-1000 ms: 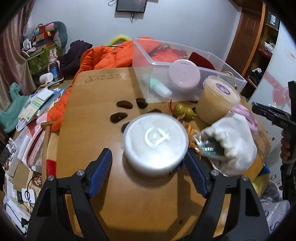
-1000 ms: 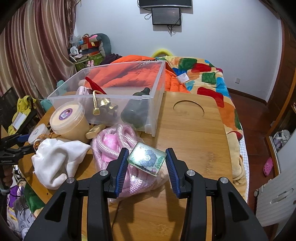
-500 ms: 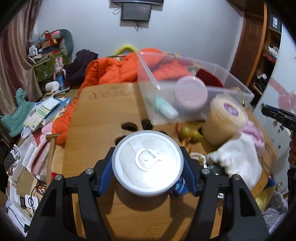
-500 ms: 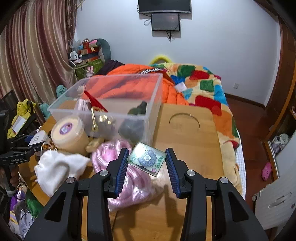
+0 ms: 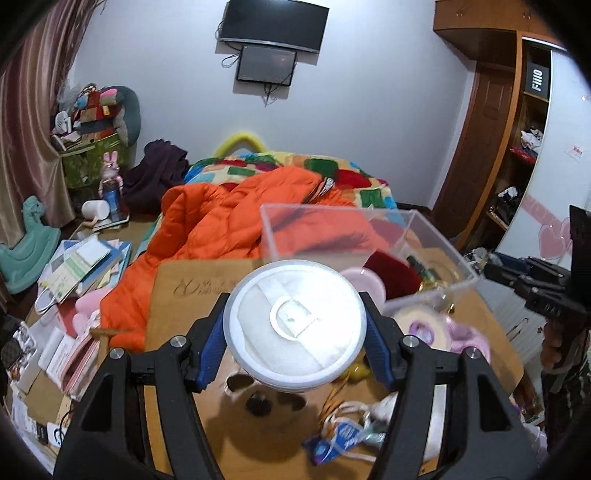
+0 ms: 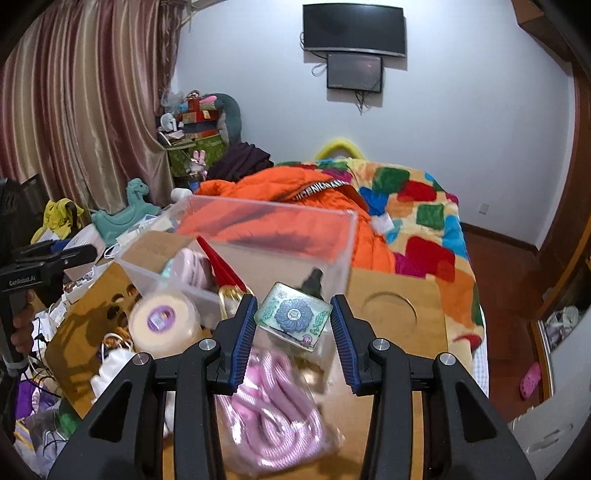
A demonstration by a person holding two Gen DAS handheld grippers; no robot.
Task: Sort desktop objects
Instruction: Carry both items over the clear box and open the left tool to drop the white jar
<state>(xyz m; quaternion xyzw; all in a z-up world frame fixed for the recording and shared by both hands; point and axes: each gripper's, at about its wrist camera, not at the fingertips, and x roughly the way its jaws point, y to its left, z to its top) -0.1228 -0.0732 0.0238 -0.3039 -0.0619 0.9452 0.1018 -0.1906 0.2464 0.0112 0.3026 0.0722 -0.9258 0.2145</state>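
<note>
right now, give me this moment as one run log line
left gripper: shut on round white tub, lifted | right gripper: shut on floral tin, lifted | clear bin: ahead, open top | stage: carrying

Left wrist view — fisheye, close above the wooden table, facing twelve o'clock toward the wall screen, angled downward. Right wrist view — same kind, same heading, also near the table. Shared: clear bin, orange jacket, bed, screen.
</note>
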